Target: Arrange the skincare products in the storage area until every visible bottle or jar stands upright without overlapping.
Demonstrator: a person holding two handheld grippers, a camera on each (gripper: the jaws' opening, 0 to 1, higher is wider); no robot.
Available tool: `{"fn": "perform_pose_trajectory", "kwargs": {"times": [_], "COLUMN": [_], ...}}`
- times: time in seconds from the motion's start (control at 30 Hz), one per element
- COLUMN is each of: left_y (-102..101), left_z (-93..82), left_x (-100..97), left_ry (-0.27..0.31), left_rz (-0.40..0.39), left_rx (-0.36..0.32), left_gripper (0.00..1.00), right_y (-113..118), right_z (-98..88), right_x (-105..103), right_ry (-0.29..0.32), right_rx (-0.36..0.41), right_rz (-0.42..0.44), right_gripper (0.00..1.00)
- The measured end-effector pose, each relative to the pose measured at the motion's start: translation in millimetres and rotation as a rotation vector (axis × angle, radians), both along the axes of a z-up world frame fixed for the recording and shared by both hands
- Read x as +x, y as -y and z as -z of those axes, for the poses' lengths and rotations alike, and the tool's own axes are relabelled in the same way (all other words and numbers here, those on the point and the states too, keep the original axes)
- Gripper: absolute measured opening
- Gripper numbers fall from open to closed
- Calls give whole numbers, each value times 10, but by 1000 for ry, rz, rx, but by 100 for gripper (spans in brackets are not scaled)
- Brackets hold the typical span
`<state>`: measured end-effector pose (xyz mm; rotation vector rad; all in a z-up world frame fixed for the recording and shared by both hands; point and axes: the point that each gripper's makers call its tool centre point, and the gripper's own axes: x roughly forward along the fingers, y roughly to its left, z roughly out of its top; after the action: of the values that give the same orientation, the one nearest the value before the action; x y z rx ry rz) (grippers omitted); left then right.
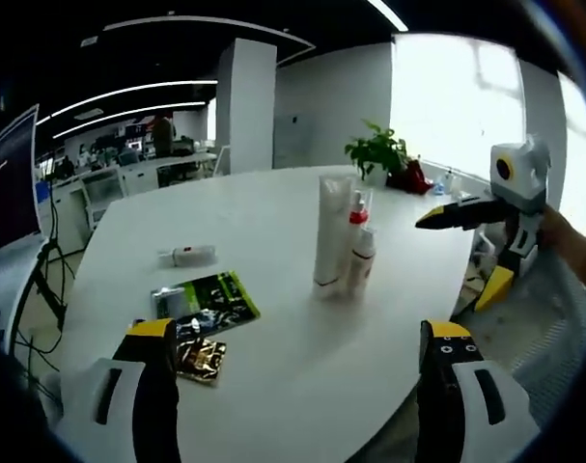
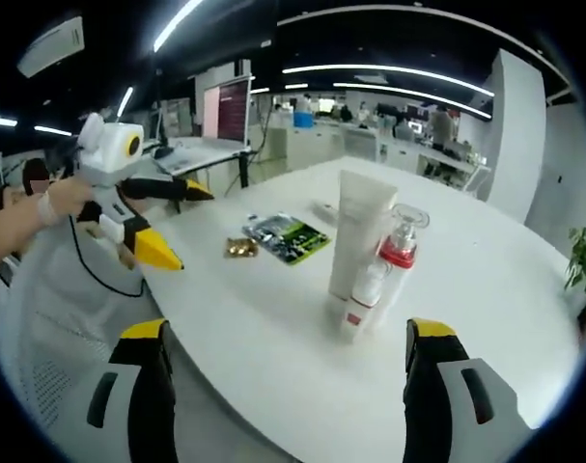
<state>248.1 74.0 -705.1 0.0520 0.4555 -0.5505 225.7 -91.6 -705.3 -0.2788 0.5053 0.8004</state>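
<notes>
White tube [image 1: 331, 231] partly hides the pump bottle [image 1: 358, 214].

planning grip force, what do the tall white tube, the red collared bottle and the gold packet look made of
Tall white tube: matte, opaque, probably soft plastic. Clear-capped bottle with red collar: see-through cap and glossy body, likely hard plastic, though glass can't be ruled out. Small gold packet: crinkled and mirror-shiny, looks like foil film.

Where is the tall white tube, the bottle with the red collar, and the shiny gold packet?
tall white tube [image 2: 361, 231], right gripper view, on the middle of its body.
bottle with the red collar [image 2: 397, 258], right gripper view, on the red collar.
gold packet [image 1: 200, 359], left gripper view, on its middle.
</notes>
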Motion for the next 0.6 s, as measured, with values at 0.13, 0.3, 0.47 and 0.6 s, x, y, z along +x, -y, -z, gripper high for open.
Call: {"fn": "perform_pose_trajectory", "kwargs": {"times": [0.13,0.3,0.47,0.6], "left_y": [41,87,101,114], "left_z": [6,1,-39,-49], "left_x": [-38,-64,-52,-61], "left_ry": [4,2,3,16], "left_rz": [-4,15,10,18], "left_rx": [15,14,-25,-17], "left_gripper": [99,99,99,99], "right_y": [17,13,2,18], "right_z": [-8,-29,27,2], "right_x": [13,39,20,37], "right_ry": [-11,23,-5,-1], "right_rx": [22,-1,-14,9], "right_rz": [16,3,-13,3], "right_gripper": [100,100,100,100]}}
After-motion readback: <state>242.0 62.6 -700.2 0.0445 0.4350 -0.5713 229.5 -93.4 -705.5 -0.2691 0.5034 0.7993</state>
